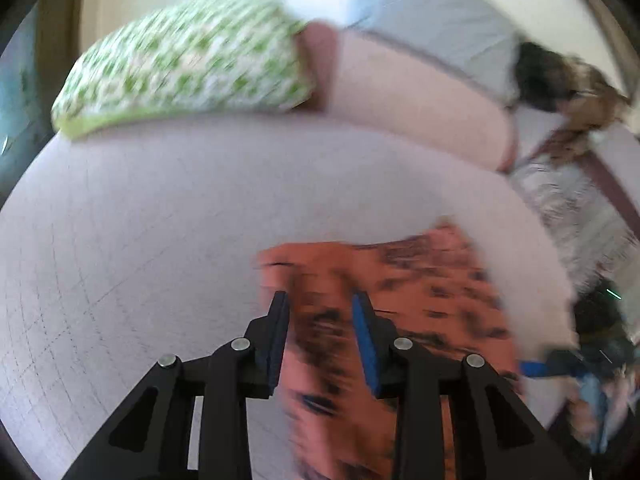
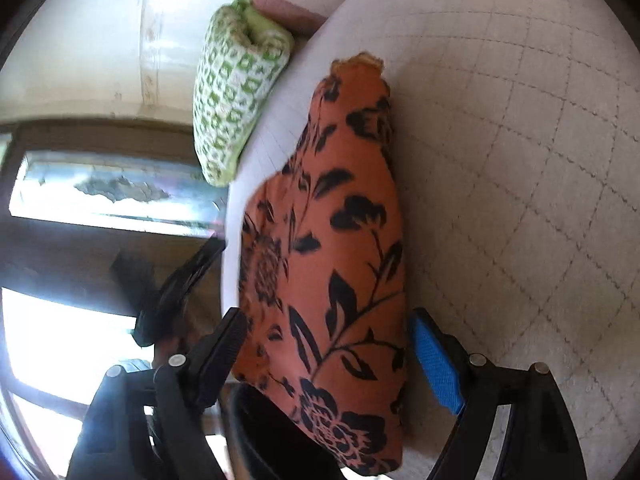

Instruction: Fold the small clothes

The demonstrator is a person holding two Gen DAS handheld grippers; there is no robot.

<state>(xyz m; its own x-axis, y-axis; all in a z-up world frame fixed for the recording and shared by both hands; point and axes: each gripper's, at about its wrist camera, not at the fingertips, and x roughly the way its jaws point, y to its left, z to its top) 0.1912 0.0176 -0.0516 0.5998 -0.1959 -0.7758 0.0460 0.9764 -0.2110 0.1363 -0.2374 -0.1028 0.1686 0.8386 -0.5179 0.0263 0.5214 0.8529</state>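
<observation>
An orange garment with a black floral print (image 2: 332, 248) lies on a bed covered in a pale quilted sheet (image 2: 520, 160), close to the edge of the mattress. In the right wrist view the right tool (image 2: 328, 344) has its jaws spread wide, one on each side of the near end of the cloth; the cloth lies between them with a gap at each pad, so nothing is clamped. The left tool (image 1: 320, 300) sits over the same garment (image 1: 400, 300) in a heavily blurred view, its jaws partly open with the cloth showing between them; whether the pads touch the fabric cannot be told. Further up the bed, a green-and-white patterned pillow (image 1: 184, 64) rests beside a pink pillow (image 1: 416, 96), with a grey one (image 1: 436, 12) behind it. The left tool's dark body (image 2: 176, 288) appears blurred at the left of the right wrist view.
</observation>
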